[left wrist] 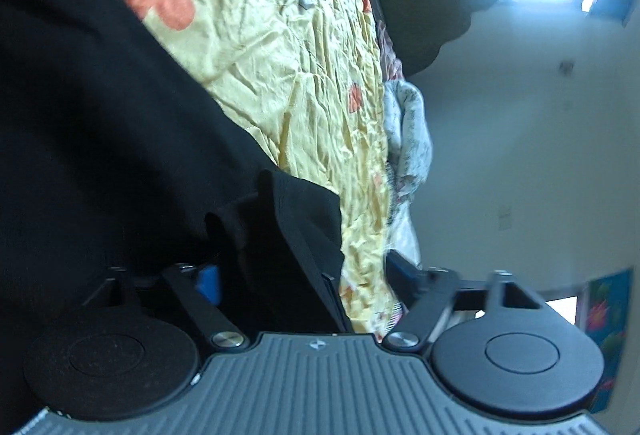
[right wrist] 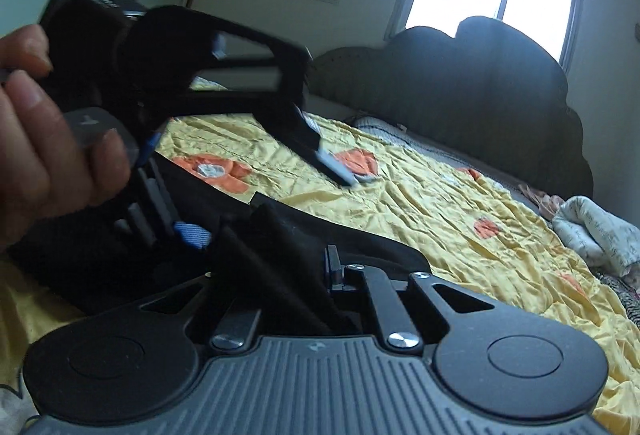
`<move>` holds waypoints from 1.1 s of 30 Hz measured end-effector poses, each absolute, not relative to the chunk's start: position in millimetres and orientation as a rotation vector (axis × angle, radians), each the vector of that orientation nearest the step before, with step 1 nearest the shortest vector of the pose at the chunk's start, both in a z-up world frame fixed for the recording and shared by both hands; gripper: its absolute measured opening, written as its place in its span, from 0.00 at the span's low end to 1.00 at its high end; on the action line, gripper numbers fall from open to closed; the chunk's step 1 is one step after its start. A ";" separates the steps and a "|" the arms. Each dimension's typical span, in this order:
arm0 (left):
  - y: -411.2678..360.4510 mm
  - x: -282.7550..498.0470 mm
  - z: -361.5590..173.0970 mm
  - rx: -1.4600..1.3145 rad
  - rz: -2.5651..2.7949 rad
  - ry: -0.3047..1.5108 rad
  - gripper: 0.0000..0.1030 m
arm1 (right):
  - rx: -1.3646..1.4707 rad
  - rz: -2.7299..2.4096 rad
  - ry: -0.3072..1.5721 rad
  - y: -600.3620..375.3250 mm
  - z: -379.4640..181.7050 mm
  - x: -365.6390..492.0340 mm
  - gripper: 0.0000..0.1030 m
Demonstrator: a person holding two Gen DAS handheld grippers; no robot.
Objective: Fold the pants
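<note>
**A:** Two grippers and one pair of black soft-cloth pants (left wrist: 100,115). Where do the pants lie?

**B:** On the bed, over the yellow crinkled bedspread with orange flowers (left wrist: 300,75). In the left wrist view the dark cloth fills everything from 7 to 11 o'clock. A folded edge of it runs in at 6 o'clock, between the fingers (left wrist: 404,271) of the left gripper (left wrist: 306,275).

**A:** Grasped there?

**B:** No, those fingers are released. Bedspread shows between the fold and the finger at 5 o'clock. The right wrist view shows them spread wide too. The left hand (right wrist: 52,155), at 9 o'clock there, is wrapped round the handle, and the tool slants down towards the bed.

**A:** And the other side?

**B:** The right gripper (right wrist: 296,275) is clenched on a bunched ridge of the pants at 6 o'clock. It points shallowly down across the bed.

**A:** How will the cloth handle?

**B:** I'd say it is light, limp and without any stiffness, so it will sag from any pinch. The bedspread looks slick, so the pants may slide when tugged. Better to take a flat seamed edge through all layers, one corner per gripper, than a bunch.
</note>
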State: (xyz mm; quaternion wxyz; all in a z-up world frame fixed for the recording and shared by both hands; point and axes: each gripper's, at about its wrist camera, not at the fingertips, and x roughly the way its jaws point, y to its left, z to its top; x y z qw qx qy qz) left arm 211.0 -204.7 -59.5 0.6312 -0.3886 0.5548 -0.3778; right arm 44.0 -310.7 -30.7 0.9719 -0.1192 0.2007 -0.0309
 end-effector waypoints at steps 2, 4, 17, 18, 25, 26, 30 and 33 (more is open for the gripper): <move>-208.1 209.9 -56.5 -0.837 -0.856 1.269 0.50 | -0.238 -0.057 0.398 -308.3 -29.9 43.1 0.06; -207.7 208.0 -55.6 -0.809 -0.866 1.251 0.21 | -0.235 -0.061 0.405 -306.8 -30.4 44.2 0.07; -201.9 181.4 -11.5 -0.422 -0.817 0.934 0.05 | -0.372 -0.051 0.447 -284.2 -34.2 41.2 0.20; -203.9 181.6 -12.7 -0.415 -0.816 0.936 0.05 | -0.361 -0.047 0.457 -284.7 -34.2 43.9 0.11; -194.5 174.5 -11.2 -0.346 -0.787 0.882 0.05 | -0.320 -0.012 0.459 -279.8 -30.8 45.0 0.08; -191.5 173.7 -9.4 -0.332 -0.779 0.868 0.05 | -0.300 -0.001 0.456 -279.0 -29.1 45.3 0.08; -179.3 173.3 -2.6 -0.253 -0.733 0.818 0.05 | -0.232 0.046 0.435 -271.6 -21.4 51.8 0.08; -168.7 177.0 -0.2 -0.210 -0.697 0.803 0.05 | -0.216 0.081 0.420 -263.1 -17.4 59.7 0.08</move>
